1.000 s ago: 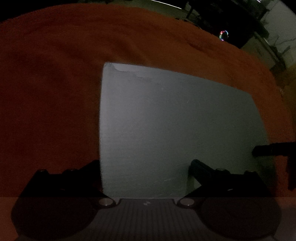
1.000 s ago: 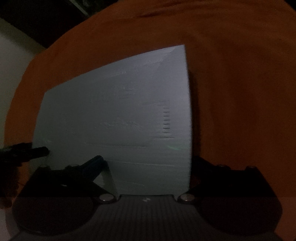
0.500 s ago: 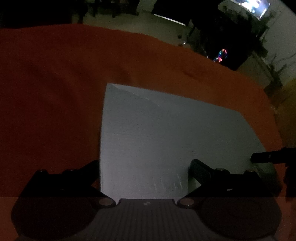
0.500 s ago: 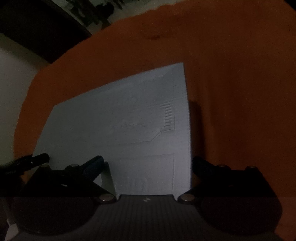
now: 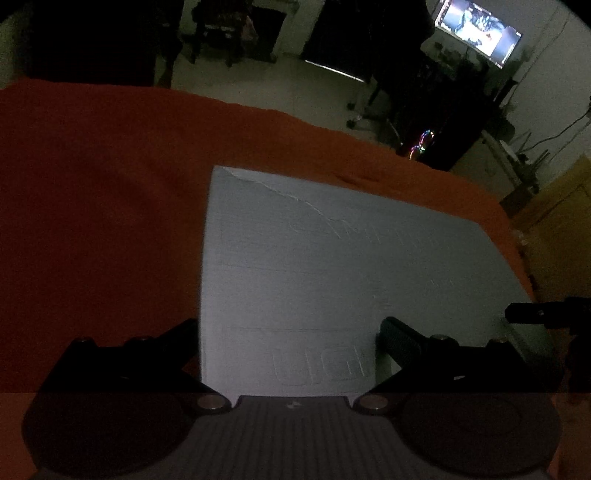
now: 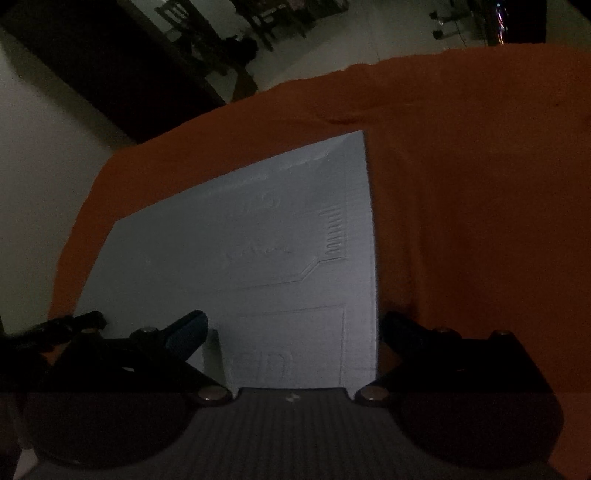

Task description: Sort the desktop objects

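Here the left gripper has its fingers spread wide, one finger over the face of a pale grey flat box and the other out past its left edge, low against the orange cloth. The right gripper mirrors this: fingers apart, one blue-padded finger on the box face, the other just beyond the right edge. Neither looks clamped; each straddles a side edge of the box rather than pinching it (whether any pad presses the cardboard I cannot tell in this dim light).

The box sits on the cloth-covered desk, near its far right corner, its near end between the two tools. My reading is that the step in hand is a two-handed shift or lift of this box. The next move would call for both grippers to act together, keeping the box level so it does not skew or drag the cloth.

The left view alone shows a torn, creased strip along the box's far corner, a lit screen and coloured lights in the room, and the other gripper's fingertip at the right edge. The right view alone shows embossed slots and outlines on the face, and the cloth's draped left edge
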